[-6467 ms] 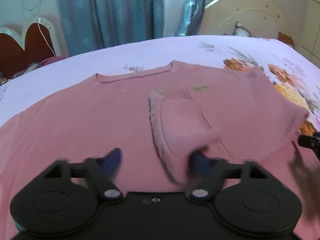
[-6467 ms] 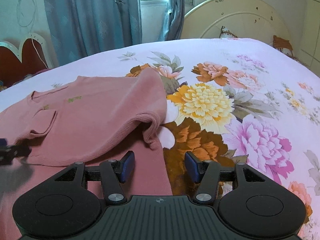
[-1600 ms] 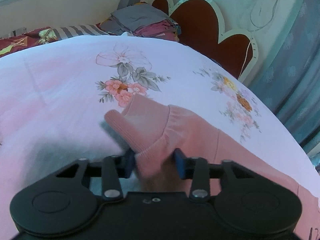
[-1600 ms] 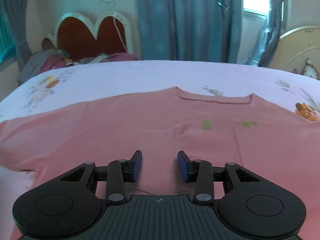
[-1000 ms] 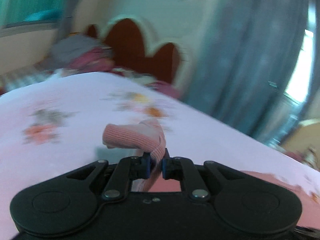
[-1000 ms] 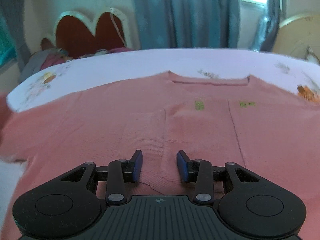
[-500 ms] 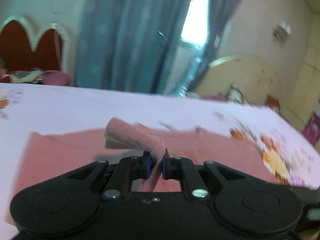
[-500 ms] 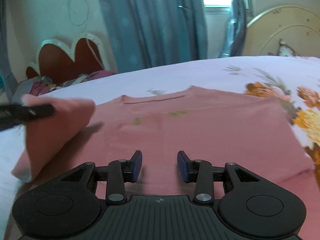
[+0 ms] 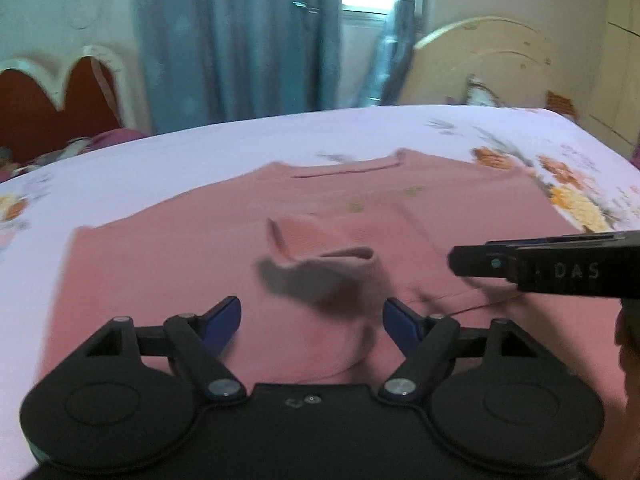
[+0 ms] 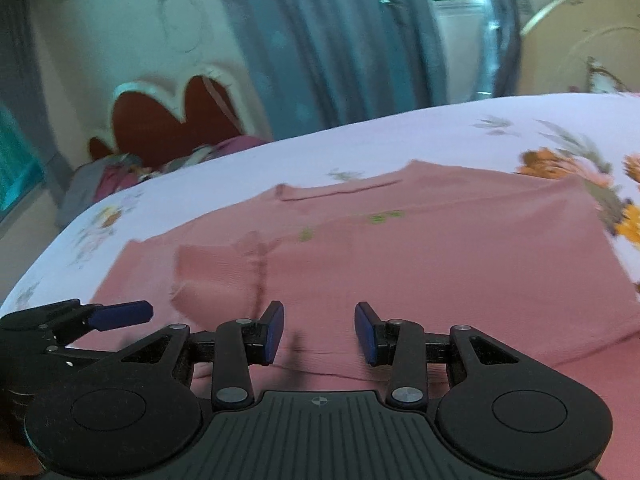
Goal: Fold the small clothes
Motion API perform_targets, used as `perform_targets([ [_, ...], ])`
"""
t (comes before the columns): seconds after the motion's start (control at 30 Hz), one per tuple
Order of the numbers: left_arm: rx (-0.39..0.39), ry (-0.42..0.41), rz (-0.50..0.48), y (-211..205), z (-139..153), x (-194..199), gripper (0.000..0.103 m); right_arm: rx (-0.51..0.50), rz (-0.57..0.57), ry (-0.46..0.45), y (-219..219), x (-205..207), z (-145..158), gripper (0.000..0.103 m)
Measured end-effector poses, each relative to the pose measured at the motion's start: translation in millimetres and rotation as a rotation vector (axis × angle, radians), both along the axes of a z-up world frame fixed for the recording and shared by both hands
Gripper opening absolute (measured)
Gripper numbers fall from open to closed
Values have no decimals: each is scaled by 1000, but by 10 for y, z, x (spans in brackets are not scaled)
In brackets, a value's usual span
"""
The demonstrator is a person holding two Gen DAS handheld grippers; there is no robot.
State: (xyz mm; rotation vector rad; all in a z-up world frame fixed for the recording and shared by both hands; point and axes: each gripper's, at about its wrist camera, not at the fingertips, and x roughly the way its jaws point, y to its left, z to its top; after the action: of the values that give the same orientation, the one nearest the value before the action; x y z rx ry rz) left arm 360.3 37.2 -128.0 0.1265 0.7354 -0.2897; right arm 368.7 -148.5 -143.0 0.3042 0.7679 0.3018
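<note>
One pink sweater (image 9: 168,264) lies flat on the floral bedsheet (image 9: 200,152), neckline on the side toward the curtains. We take the sweater body as landmark.

Left gripper (image 9: 312,320): jaws spread wide, nothing between them, hovering over the sweater's near half. Left sleeve cuff (image 9: 320,244) lies across the middle of the body, loosely curled, one edge standing up. Right gripper (image 10: 319,334): jaws apart, empty, over the near hem; in the left view it enters from the right of the body.

Step, as we judge it: sleeve fold-in, with the left sleeve placed on the body. The right side of the body shows a straight folded edge, so that sleeve appears already in.

Next move likely calls for flattening the curled cuff, then gripping the near hem with both grippers for the crosswise fold.

Count: one sweater, one cuff visible, two grippers, two green marks (image 10: 384,216) just below the neckline.
</note>
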Motion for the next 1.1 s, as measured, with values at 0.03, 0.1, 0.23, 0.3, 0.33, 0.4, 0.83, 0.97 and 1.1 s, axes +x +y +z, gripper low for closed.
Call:
perform_targets([
  [0.03, 16, -7, 27, 57, 5, -14, 77, 4, 20, -2, 50, 4, 2, 39],
  [0.1, 52, -16, 90, 261, -1, -63, 77, 14, 53, -5, 163, 0, 12, 40],
  [0.23, 82, 12, 203, 655, -53, -153, 77, -16, 95, -45, 392, -31, 37, 83],
  [0.3, 96, 34, 253, 802, -118, -188, 77, -94, 121, -63, 566, -20, 31, 82],
  [0.33, 100, 44, 270, 861, -130, -209, 76, -125, 135, -73, 636, -7, 15, 76],
  [0.4, 97, 64, 313, 975, -166, -244, 76, -190, 165, -85, 795, 22, -14, 62],
  [0.83, 78, 42, 390, 1148, -231, -85, 77, -185, 87, -99, 726, 300, 9, 9],
  [0.97, 63, 31, 393, 1128, -248, -30, 69, -104, -20, -90, 235, 364, 194, 7],
  [1.1, 47, 16, 372, 1088, -251, -2, 48, -96, -98, -37, -184, 360, 109, 6],
])
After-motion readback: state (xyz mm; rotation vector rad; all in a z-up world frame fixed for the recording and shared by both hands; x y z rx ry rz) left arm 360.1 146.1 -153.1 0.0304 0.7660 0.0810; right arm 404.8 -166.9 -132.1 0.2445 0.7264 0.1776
